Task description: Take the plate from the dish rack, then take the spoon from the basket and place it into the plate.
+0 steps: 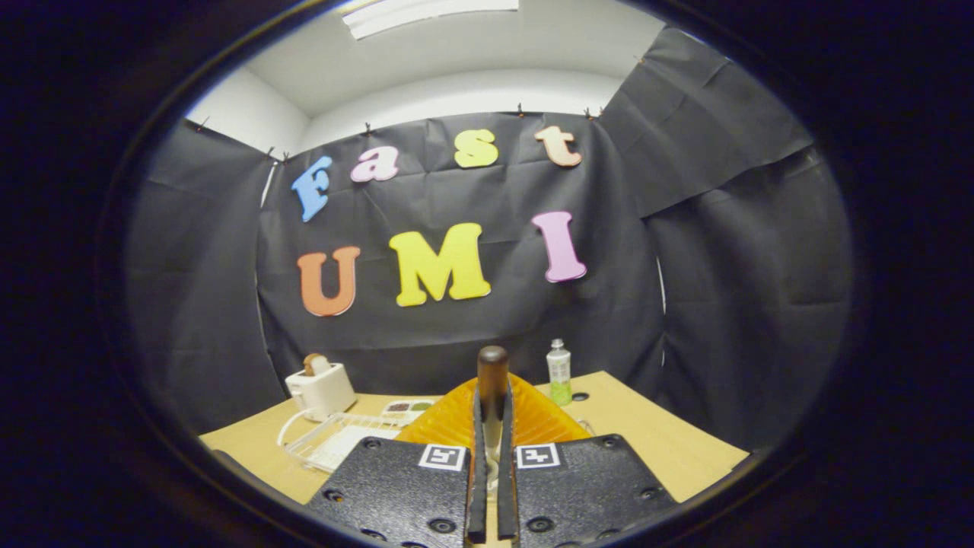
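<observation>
The gripper (491, 426) is holding its 2 fingers (477, 457) pressed close together on a slim spoon with a dark brown rounded wooden handle (492, 377). The handle is standing upright between the fingers, its rounded end rising above their tips, and a pale part of the spoon is showing lower down in the narrow gap between them. Each finger block is carrying 1 small square black-and-white marker (442, 457) near its top.

Just behind the fingers, a translucent orange ribbed plastic plate (449, 422) is sitting, its fluted rim curving out on both sides of the gripper. Whether the plate is resting flat on the light wooden table (654, 441) or tilted I cannot tell, since the fingers are covering its middle.

To the left of the plate, a white wire dish rack (327, 445) is lying on the table. Beyond the rack, a small white toaster (321, 390) with something brown in its slot is standing near the back wall. Between the toaster and the plate, a flat tray with dark and green patches (409, 409) is lying. To the right, beyond the plate, a clear bottle with green liquid and a white cap (559, 373) is standing upright.
</observation>
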